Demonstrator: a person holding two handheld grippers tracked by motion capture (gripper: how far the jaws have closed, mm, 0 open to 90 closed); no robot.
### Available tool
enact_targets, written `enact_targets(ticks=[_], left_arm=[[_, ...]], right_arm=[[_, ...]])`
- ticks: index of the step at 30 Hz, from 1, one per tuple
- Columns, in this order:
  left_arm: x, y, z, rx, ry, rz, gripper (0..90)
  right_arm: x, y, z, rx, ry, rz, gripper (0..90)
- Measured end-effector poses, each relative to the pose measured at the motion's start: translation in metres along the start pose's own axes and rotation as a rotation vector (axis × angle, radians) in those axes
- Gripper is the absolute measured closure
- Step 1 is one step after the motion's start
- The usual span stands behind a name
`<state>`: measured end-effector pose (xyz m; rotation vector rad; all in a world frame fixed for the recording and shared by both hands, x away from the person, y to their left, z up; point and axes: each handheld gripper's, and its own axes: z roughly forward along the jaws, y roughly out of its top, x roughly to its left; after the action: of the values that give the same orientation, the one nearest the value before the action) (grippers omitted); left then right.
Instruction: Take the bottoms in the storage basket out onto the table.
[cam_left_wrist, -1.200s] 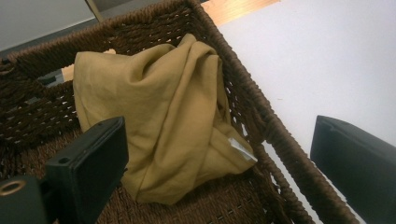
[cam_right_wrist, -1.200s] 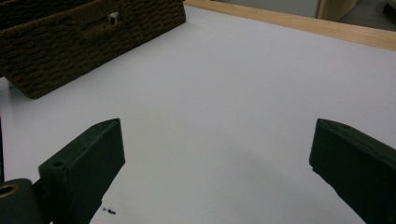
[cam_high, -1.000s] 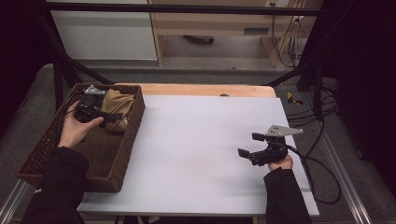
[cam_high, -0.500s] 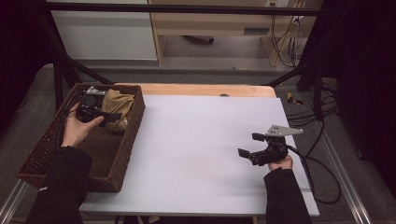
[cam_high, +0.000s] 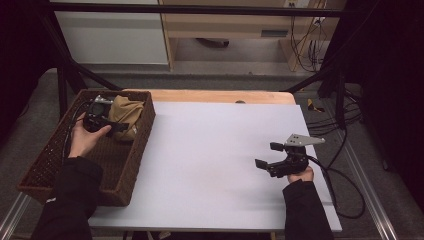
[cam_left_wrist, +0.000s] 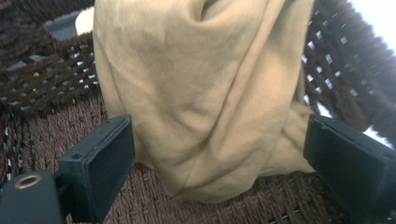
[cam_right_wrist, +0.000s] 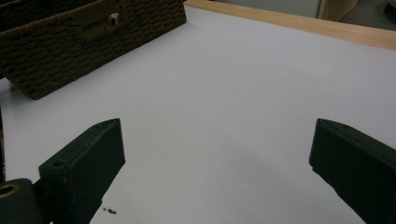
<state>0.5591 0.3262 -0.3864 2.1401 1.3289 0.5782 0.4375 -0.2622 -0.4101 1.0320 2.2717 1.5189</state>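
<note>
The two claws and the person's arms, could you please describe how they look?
Both arms wear black sleeves. The left claw and right claw are black, with flat rectangular jaws. A grey three-cornered plate tops the right one, and a black cable trails behind.

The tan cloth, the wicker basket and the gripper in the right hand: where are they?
tan cloth (cam_left_wrist: 201, 98): left gripper view, its folded middle.
wicker basket (cam_high: 142, 127): high view, its right wall.
right gripper (cam_high: 269, 155): high view, between its fingers.

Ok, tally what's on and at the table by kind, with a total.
Grippers: 2, left gripper and right gripper
Wicker baskets: 1, brown basket
Cloths: 1, tan cloth in the basket
Total: 4
</note>
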Motion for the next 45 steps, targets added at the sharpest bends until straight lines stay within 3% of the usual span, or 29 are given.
enact_targets(ticks=[13, 17, 21, 26, 31, 37, 45], left_arm=[[0.002, -0.007, 0.014, 0.027, -0.012, -0.019, 11.3], [0.001, -0.008, 0.018, 0.034, -0.006, -0.008, 11.4], [0.001, -0.008, 0.019, 0.037, -0.005, -0.007, 16.5], [0.002, -0.01, 0.02, 0.044, -0.015, -0.015, 29.0], [0.0, -0.011, 0.02, 0.054, 0.008, 0.016, 41.5], [0.001, -0.014, 0.018, 0.042, 0.028, 0.02, 64.0], [-0.002, -0.012, 0.014, 0.058, 0.029, 0.025, 78.6]], right_arm=[[0.0, 0.0, -0.001, -0.003, 0.002, 0.003, 3.9], [0.0, 0.0, -0.001, -0.002, 0.002, 0.003, 3.9], [0.0, 0.0, -0.001, -0.001, 0.002, 0.002, 3.9], [0.0, 0.0, -0.001, -0.002, 0.001, 0.002, 3.9], [0.0, 0.0, -0.001, -0.004, 0.0, 0.002, 3.9], [0.0, 0.001, -0.002, -0.008, 0.0, 0.005, 3.9], [0.0, 0.001, -0.002, -0.007, 0.002, 0.004, 3.9]])
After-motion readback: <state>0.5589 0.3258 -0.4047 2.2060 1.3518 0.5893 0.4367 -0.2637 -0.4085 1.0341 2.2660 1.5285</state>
